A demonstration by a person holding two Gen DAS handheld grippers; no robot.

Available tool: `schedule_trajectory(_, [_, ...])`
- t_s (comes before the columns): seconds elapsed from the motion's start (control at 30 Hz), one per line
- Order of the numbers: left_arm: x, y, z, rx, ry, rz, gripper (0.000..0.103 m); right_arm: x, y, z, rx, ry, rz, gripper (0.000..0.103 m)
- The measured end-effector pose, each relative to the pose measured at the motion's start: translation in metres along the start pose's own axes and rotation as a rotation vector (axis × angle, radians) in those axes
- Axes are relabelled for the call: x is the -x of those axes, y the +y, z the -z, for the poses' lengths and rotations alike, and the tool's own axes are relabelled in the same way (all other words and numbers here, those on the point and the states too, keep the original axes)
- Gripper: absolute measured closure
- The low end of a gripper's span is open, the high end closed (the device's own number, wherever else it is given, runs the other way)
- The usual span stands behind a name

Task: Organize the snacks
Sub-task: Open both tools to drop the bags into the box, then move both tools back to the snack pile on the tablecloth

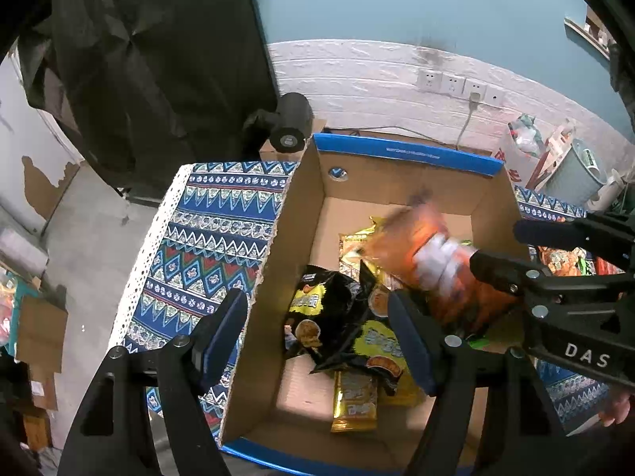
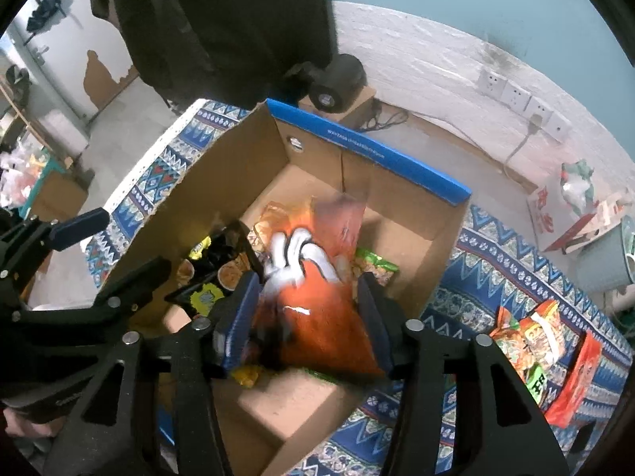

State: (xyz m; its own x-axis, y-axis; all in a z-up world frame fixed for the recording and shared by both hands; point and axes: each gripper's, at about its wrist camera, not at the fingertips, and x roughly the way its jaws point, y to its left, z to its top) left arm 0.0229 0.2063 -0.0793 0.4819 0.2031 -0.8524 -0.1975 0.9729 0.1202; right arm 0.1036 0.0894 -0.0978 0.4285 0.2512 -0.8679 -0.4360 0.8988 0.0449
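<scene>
Inside the box (image 2: 222, 182), a blurred orange bag (image 2: 317, 305) (print unreadable) — snacks beneath half-hidden.

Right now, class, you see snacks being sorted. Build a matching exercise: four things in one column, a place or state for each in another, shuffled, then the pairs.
Things:
1. orange bag
2. black bag
3. gold packet
4. left gripper

Places or states:
A. open, nothing between its jaws
B. flat on the box floor
C. blurred, between the right gripper's jaws
D. crumpled in the box, yellow print

Pairs: 1-C, 2-D, 3-B, 4-A
</scene>
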Motion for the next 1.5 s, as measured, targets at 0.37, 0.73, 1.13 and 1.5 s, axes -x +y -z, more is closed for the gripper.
schedule_trajectory(0.37, [0.008,-0.032,0.001,-0.059,-0.005,0.031,0.028,0.033,-0.025,0.014,-0.034,-0.05,0.057,0.035])
schedule_trajectory(0.73, [0.016,-0.072,0.004,-0.114,0.0,0.074,0.028,0.056,-0.069,0.048,-0.097,-0.062,0.103,0.029])
schedule_trajectory(1.13, [0.021,-0.131,0.006,-0.2,0.018,0.09,0.028,0.076,-0.13,0.096,-0.201,-0.059,0.15,0.029])
schedule_trajectory(1.5, [0.017,-0.186,0.011,-0.273,0.064,0.122,0.027,0.087,-0.178,0.137,-0.283,-0.05,0.182,0.029])
